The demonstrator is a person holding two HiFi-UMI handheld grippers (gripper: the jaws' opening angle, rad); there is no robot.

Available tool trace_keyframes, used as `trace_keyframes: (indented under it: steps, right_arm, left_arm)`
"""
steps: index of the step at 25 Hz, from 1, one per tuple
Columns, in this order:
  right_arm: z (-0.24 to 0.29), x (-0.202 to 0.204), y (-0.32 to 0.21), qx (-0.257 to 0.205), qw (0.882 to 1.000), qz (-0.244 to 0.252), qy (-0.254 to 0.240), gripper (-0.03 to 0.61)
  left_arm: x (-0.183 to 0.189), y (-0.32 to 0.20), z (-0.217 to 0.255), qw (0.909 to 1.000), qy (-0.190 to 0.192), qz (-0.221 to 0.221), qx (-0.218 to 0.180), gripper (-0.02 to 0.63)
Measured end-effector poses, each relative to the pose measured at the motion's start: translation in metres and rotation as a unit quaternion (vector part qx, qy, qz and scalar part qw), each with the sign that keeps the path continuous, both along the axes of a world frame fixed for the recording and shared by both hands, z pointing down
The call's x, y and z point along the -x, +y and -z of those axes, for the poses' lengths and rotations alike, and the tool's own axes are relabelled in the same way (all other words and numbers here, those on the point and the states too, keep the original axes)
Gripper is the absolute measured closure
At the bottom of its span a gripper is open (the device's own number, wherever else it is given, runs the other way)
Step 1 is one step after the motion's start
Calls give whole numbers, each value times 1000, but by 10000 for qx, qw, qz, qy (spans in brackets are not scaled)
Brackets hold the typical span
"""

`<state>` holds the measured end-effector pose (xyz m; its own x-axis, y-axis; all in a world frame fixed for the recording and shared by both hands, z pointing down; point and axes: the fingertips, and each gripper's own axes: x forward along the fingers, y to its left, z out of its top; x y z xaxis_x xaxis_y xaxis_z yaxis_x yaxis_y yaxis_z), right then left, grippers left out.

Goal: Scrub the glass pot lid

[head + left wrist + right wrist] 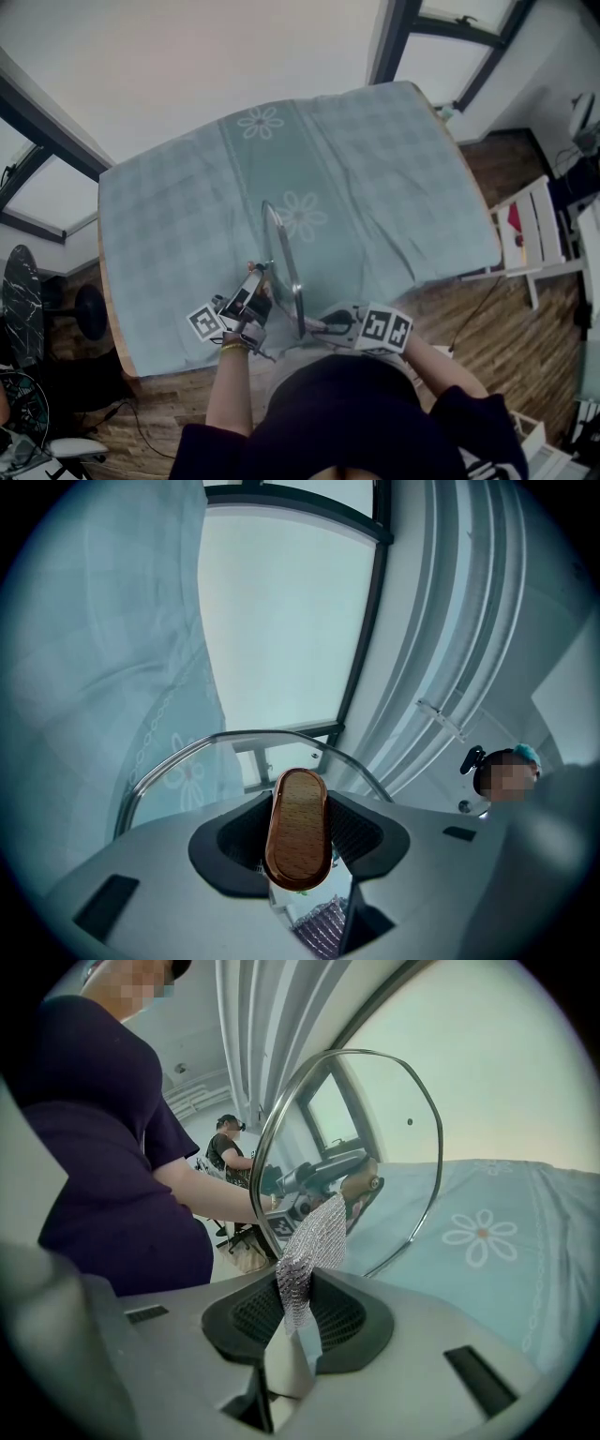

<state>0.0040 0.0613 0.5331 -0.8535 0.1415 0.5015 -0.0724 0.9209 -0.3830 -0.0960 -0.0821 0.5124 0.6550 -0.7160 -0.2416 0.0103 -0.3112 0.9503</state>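
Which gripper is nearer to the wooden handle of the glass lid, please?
Left. The left gripper is clamped on the wooden handle; the right gripper, holding a mesh scrubber, is on the other side of the glass lid.

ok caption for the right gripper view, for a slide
Right tongs grip a metal-mesh scrubber in front of the upright glass lid.

Teal daisy-print tablecloth [375, 169], white wall [187, 56] behind, dark-framed windows [436, 61], wood-plank floor [497, 319], white slatted chair [544, 225].

Head view looks steeply down; both gripper views face the glass lid [375, 1129] closely from opposite sides.
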Motion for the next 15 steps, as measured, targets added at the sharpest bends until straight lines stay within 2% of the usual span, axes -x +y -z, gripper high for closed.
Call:
trace_keyframes:
  steps: [4, 8, 12, 15]
  right_arm:
    - [0, -10, 1, 20, 10000, -78, 53, 500]
    - [1, -21, -10, 18, 9993, -378, 70, 500]
    - [-3, -32, -26, 189, 9958, -891, -40, 500]
    - [-5, -41, -40, 316, 9895, -1396, -203, 500]
  left_arm:
    - [0, -2, 0, 10000, -20, 67, 47, 443]
    - [-2, -5, 2, 9998, -153, 32, 85, 443]
    - [-3, -7, 0, 9994, -330, 47, 118, 443]
    - [-1, -7, -2, 9975, -695, 58, 147, 443]
